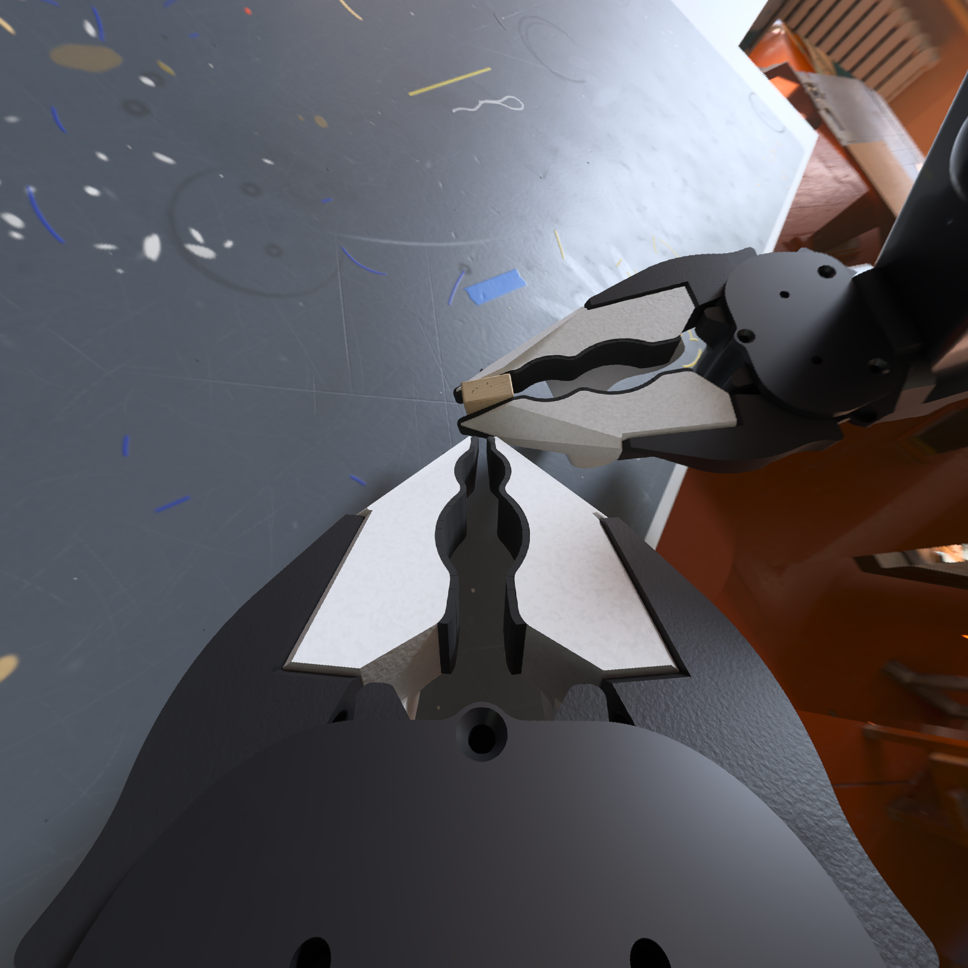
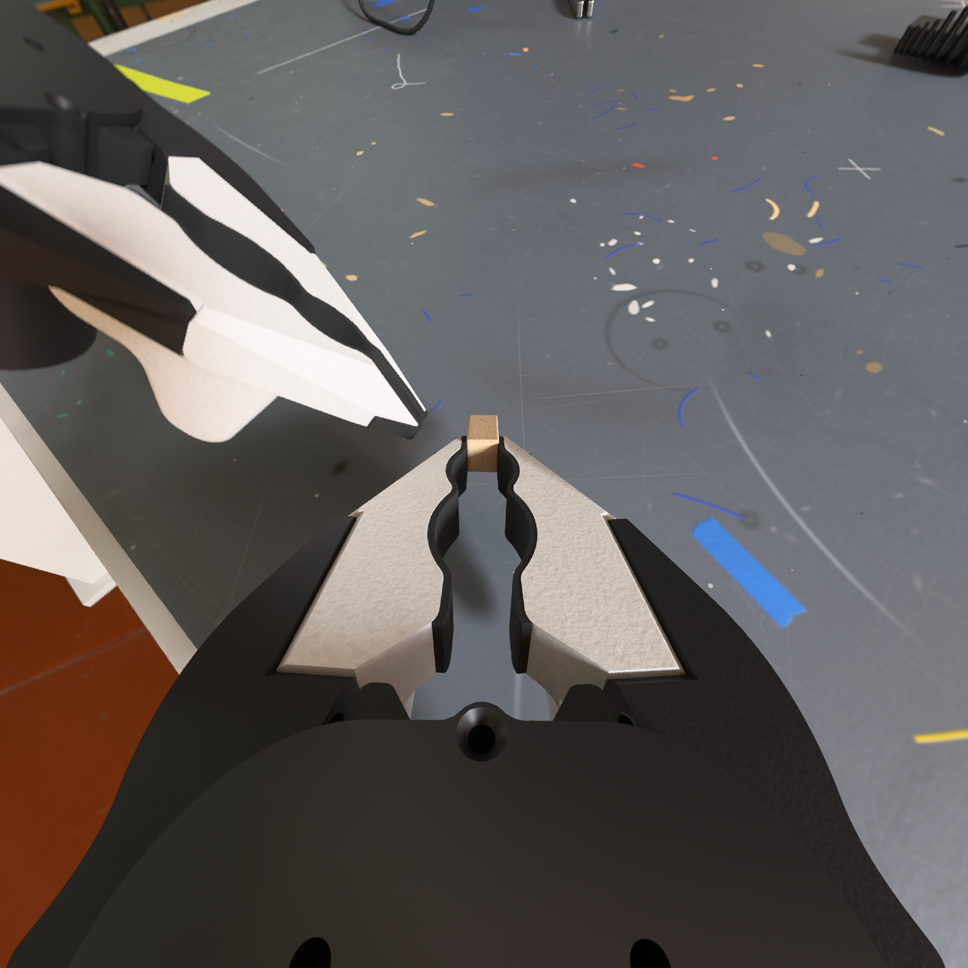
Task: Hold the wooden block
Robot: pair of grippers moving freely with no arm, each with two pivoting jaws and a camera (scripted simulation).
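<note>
— Pale wood first, in the left wrist view: the wooden block (image 1: 487,394) sits pinched at the very tips of the right gripper (image 1: 469,406), which reaches in from the right, above the grey table (image 1: 262,366).

— And the left gripper (image 1: 482,441) in that view?

— Its fingers are drawn almost together, only a thin slit between the tips, and nothing is in them. Those tips sit just below the right gripper's lower fingertip; whether they touch it I cannot tell.

— Anything else there?

— A strip of blue tape (image 1: 495,286) lies on the table beyond the block, among scattered paint flecks and scratches.

— Now the right wrist view.

— The right gripper (image 2: 483,442) is clamped on the wooden block (image 2: 483,445), one black pad against each side, the block poking out past the tips. The fingers stand only as far apart as the block is wide.

— The other gripper?

— The left gripper (image 2: 416,425) comes in from the upper left, its tips near the block but apart from it, fingers nearly together. Blue tape (image 2: 746,571) lies on the table (image 2: 524,262) to the right.
</note>
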